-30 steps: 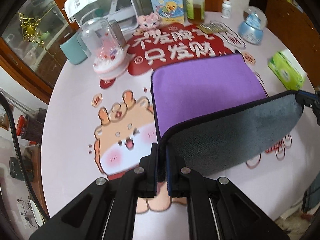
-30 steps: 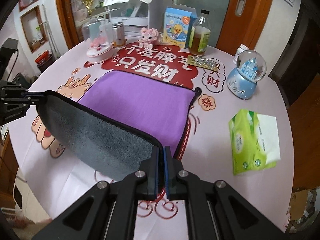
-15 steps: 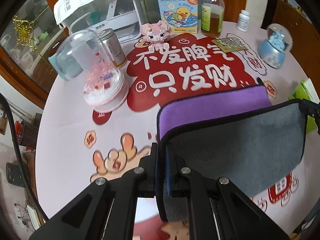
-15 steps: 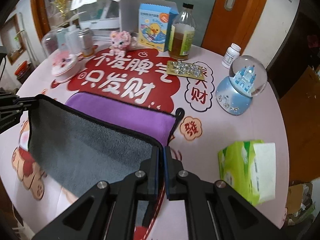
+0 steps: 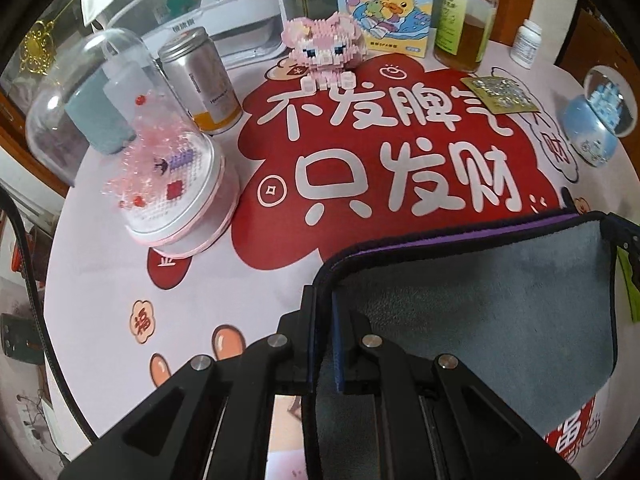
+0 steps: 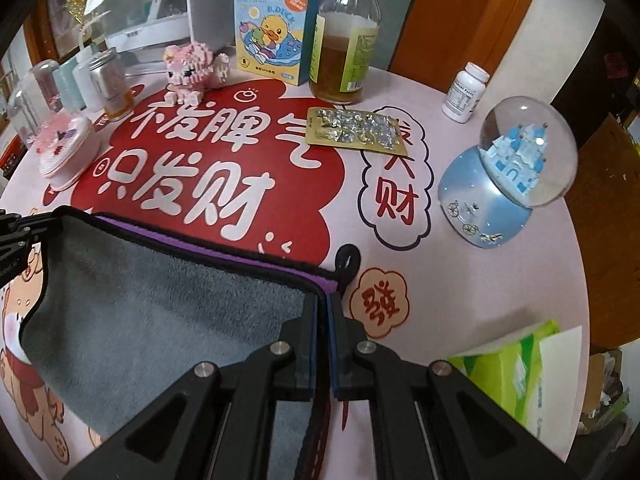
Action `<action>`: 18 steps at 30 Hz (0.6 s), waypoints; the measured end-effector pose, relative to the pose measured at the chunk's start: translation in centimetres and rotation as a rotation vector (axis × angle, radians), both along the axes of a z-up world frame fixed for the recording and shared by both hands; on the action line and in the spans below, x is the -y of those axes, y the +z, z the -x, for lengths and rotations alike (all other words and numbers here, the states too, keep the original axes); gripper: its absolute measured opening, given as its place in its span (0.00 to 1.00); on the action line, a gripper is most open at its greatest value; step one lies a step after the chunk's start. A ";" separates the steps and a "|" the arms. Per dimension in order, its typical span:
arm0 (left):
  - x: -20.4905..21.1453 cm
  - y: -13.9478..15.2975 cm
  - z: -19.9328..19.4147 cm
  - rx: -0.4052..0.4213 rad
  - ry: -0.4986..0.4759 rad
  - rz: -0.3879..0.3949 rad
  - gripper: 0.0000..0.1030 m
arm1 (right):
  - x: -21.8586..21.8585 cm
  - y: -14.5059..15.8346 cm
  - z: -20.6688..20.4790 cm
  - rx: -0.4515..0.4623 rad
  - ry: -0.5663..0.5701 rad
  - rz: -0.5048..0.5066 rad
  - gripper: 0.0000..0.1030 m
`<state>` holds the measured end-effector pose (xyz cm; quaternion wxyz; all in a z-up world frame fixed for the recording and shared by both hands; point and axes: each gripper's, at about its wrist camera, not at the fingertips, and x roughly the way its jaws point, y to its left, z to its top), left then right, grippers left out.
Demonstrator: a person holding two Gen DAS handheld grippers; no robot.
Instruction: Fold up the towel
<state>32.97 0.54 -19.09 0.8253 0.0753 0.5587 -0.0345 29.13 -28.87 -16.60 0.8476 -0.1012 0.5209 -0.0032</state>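
Observation:
The towel (image 5: 472, 312) is purple on one side, grey on the other, with a black hem. It is folded over so the grey side faces up, and only a thin purple strip shows along its far edge. My left gripper (image 5: 323, 300) is shut on the near-left corner of the towel. My right gripper (image 6: 324, 300) is shut on the opposite corner of the towel (image 6: 160, 312), beside the black hanging loop (image 6: 347, 264). The right gripper also shows at the right edge of the left wrist view (image 5: 624, 240).
The round table has a printed cloth (image 5: 400, 152). At its far side stand a domed ornament (image 5: 176, 200), a metal can (image 5: 200, 80), a pink brick toy (image 5: 324, 44), a duck box (image 6: 272, 20), a bottle (image 6: 344, 48), a blister pack (image 6: 356, 128), a pill bottle (image 6: 464, 92) and a snow globe (image 6: 508, 172). A green tissue pack (image 6: 532, 368) lies right.
Both grippers have carried the held towel edge forward over the purple half. The grey side now covers nearly all of the purple, and the edge has come down close to the far hem.

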 end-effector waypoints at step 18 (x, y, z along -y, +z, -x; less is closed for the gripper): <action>-1.0 -0.9 -1.3 0.040 0.093 0.009 0.85 | 0.4 -1.3 -1.1 0.021 -0.039 -0.026 0.38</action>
